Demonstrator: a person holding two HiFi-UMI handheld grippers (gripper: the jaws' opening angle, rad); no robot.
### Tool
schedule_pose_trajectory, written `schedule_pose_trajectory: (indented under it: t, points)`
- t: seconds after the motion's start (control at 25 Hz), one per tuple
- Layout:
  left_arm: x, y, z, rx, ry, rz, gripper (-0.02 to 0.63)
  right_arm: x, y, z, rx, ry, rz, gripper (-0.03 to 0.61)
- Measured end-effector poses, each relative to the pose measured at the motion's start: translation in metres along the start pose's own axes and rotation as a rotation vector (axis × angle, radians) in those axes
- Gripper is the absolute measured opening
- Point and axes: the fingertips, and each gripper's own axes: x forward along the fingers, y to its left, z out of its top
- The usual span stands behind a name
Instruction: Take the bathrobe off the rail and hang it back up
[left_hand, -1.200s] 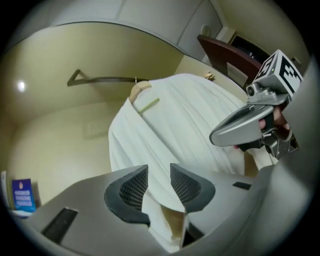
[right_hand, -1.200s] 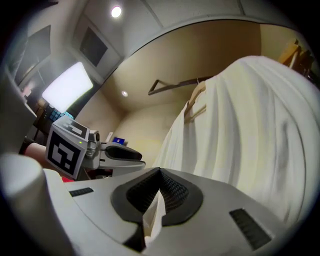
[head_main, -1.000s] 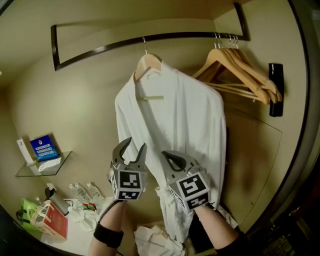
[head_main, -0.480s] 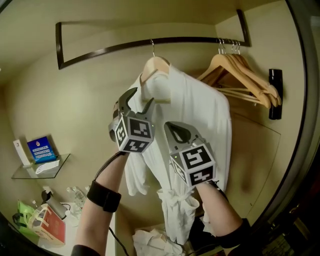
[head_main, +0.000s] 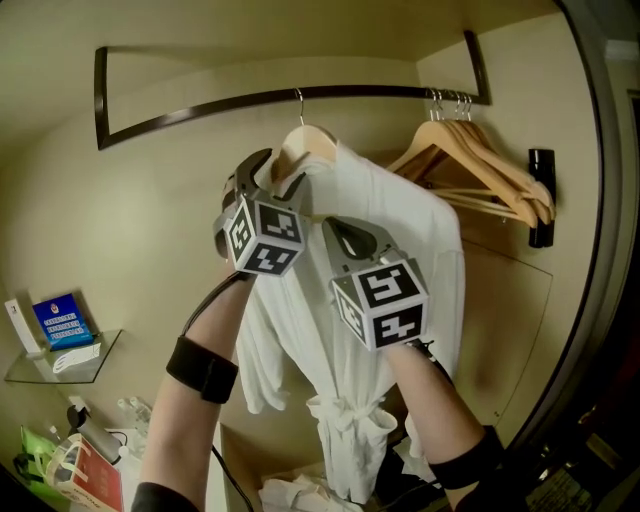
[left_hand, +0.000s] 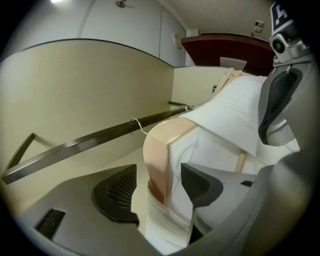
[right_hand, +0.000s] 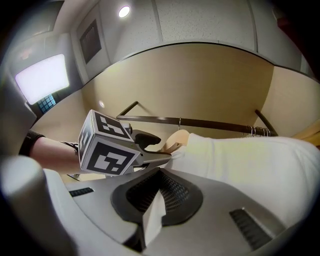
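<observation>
Bathrobe (head_main: 390, 260): white, draped over a wooden hanger (head_main: 300, 145) whose hook sits over the dark rail (head_main: 260, 98).

- Left gripper (head_main: 272, 175): fingers (left_hand: 117, 192) spread wide, having just been opening. The hanger's near shoulder, with robe cloth over it, stands between them. One pad shows a clear gap to the wood; the other lies close against the cloth, and no squeeze is evident. The hook and rail lie above and beyond the fingertips.
- Right gripper (head_main: 340, 232): fingers pressed together, pinching a thin fold of the white robe. The rest of the robe spreads ahead and to the right of these fingers, and its belt and hem hang well below them.
- Spare hangers (head_main: 480, 150) hang further along the rail, well apart from both sets of fingers.

Progress (judgement): the robe is on the rail, so nothing visible marks it as removed. With the left fingers placed round the hanger but not clamped, this reads as the set-up for a grip. Closing on the hanger, lifting the hook clear and re-hanging all appear to remain.
</observation>
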Motion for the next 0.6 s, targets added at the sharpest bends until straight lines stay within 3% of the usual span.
schedule_pose_trajectory:
  t: [0.2, 0.48, 0.6]
  points:
    - [0.015, 0.007, 0.012, -0.011, -0.049, -0.044, 0.290, 0.013, -0.009, 0.003, -0.034, -0.007, -0.034, 0.025]
    - [0.036, 0.006, 0.015, -0.022, -0.054, -0.098, 0.290, 0.022, -0.006, 0.007, -0.061, -0.015, -0.034, 0.025]
    - [0.040, 0.008, 0.017, -0.014, -0.065, -0.100, 0.267, 0.024, -0.005, 0.007, -0.074, -0.015, -0.031, 0.025]
